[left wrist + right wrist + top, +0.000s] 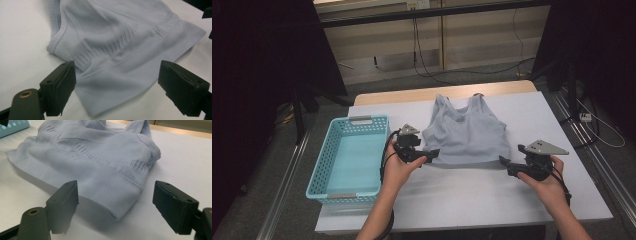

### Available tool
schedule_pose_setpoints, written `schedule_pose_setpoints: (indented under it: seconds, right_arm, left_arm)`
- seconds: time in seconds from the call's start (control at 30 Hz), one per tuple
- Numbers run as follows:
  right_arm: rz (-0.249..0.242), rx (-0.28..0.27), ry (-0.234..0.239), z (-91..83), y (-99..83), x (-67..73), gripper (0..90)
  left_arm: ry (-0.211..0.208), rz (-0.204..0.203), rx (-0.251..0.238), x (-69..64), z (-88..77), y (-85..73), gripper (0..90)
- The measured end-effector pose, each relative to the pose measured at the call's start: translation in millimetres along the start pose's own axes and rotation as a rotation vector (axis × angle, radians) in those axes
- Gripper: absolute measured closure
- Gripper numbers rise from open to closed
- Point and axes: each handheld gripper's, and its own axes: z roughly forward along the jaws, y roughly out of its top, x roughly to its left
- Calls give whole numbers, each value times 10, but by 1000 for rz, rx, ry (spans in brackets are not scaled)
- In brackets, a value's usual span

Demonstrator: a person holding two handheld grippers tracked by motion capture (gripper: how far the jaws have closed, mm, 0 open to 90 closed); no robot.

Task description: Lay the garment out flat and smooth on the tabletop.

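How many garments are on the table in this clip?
1: a pale blue-grey ribbed tank top lies flat at the middle of the white table, to the right of the turquoise plastic basket, whose inside looks bare. Nothing seems hidden.

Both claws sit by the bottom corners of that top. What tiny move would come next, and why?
Probably close both on the hem. The left gripper and right gripper are open, each with a bottom corner of the top lying between its jaws, and the cloth still lies flat on the table, so nothing is gripped yet.

The high view looks down overhead; both gripper views closely share the grey top (464,132).
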Motion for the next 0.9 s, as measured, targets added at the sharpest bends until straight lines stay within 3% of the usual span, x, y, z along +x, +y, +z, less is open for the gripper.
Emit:
schedule_pose_setpoints:
  seconds: [0.13, 0.33, 0.63, 0.77, 0.9]
  right_arm:
    - [-16, 10, -3, 7, -31, 12, 205]
    - [1, 10, -12, -8, -60, -10, 166]
    - [7, 30, -15, -3, -104, -33, 111]
    - [13, 44, -22, 7, -123, -44, 122]
    - [20, 40, -28, 5, -116, -49, 200]
  left_arm:
    - [-7, -11, 2, 21, -12, -30, 149]
    - [-19, -21, 2, 34, -17, -45, 143]
    - [-31, -12, 3, 26, 11, -36, 136]
    - [-28, -3, -4, 2, -8, -22, 135]
    - [-33, -1, 4, -6, -11, -38, 132]
